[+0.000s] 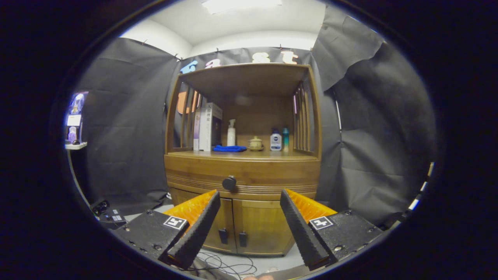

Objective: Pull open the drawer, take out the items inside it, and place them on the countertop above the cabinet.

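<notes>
A wooden cabinet (243, 217) stands ahead of me against the black cloth wall. Its drawer (272, 175) is shut, with a round dark knob (229, 183) at its front, a little left of centre. The countertop (268, 154) lies just above the drawer, under an open wooden shelf frame. My gripper (249, 196) is open, fingers spread wide, and it hangs some way in front of the cabinet. The knob sits just above the tip of the left finger (200, 227). Nothing is between the fingers.
On the countertop stand boxes (208, 126), a white spray bottle (231, 133), a blue coiled item (229, 148), a small lidded pot (255, 143) and two bottles (279, 140). Two lower cabinet doors (249, 229) have small dark handles. Cables (229, 266) lie on the floor below.
</notes>
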Action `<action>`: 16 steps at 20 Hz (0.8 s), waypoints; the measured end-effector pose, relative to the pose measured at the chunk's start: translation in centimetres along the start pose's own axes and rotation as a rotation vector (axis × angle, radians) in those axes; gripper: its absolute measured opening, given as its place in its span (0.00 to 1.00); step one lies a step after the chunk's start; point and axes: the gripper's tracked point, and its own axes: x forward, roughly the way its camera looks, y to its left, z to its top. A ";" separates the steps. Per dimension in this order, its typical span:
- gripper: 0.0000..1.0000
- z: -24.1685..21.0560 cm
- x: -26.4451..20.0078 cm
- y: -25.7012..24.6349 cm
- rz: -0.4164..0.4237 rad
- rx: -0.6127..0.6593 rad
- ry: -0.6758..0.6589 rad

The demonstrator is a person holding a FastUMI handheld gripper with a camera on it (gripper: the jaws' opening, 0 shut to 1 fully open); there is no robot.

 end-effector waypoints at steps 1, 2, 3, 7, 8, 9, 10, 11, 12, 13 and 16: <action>1.00 -0.2 1.3 0.3 0.000 -0.008 0.004; 1.00 0.0 2.6 0.6 -0.003 -0.014 0.000; 1.00 0.1 4.1 1.2 0.005 -0.018 -0.003; 1.00 -1.1 9.3 2.8 0.027 -0.027 0.033; 1.00 -1.7 10.5 3.2 0.034 -0.020 0.052; 1.00 -2.4 11.5 3.6 0.043 -0.016 0.069; 1.00 -2.9 12.4 3.5 0.037 -0.028 0.084; 1.00 -3.1 13.4 3.5 0.029 -0.042 0.094; 1.00 -3.2 14.2 3.6 0.021 -0.052 0.096; 1.00 -3.6 15.1 3.7 0.013 -0.055 0.102; 1.00 -4.4 17.1 4.1 -0.009 -0.057 0.125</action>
